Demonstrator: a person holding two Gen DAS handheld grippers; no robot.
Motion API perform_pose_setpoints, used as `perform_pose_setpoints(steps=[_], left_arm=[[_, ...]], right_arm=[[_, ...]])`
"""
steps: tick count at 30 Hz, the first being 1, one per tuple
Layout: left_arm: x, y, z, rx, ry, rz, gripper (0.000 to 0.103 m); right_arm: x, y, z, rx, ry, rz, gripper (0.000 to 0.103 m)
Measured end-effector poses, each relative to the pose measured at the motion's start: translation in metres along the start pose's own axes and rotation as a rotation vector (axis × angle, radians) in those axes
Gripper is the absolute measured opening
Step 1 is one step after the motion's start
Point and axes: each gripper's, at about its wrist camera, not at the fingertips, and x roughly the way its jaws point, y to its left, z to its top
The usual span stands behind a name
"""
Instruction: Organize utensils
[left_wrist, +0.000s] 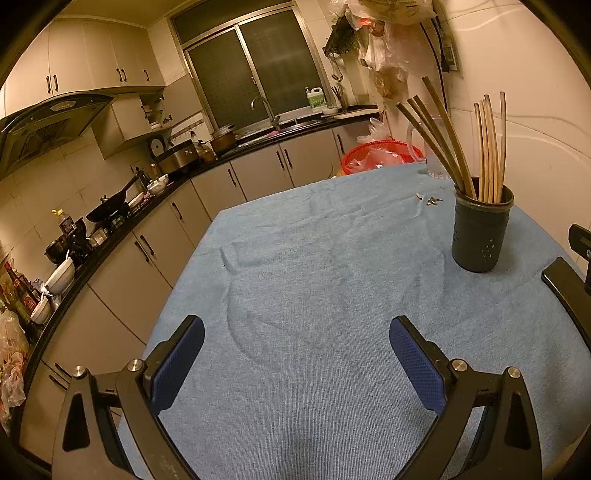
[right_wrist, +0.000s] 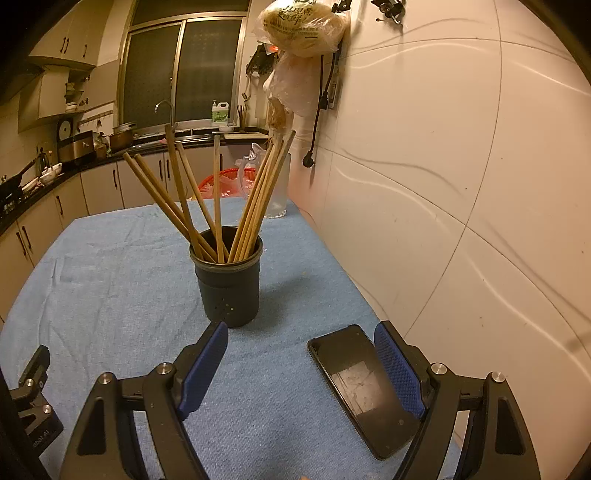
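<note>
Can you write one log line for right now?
left gripper open | right gripper open | chopsticks in holder | phone on table

I am holding my left gripper (left_wrist: 296, 363) low and level, its blue-padded fingers (left_wrist: 176, 363) spread wide with nothing between them. My right gripper (right_wrist: 301, 369) is sitting beside it in the same attitude, jaws parted just as far, gripping nothing, both pointing forward and slightly downward.

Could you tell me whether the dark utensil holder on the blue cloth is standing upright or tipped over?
Upright. The utensil holder stands on its base on the blue cloth, its open rim facing up, with the chopsticks leaning out of it.
</note>
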Motion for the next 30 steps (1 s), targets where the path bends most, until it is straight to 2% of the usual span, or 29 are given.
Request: perform_pose_setpoints(steps=[30], left_arm=[[-0.0073,0.0014,-0.0005,-0.005,-0.013,-0.004,0.1]], right_arm=[[-0.0015,0.0016,-0.0039,-0.012,0.007,0.003,0.084]])
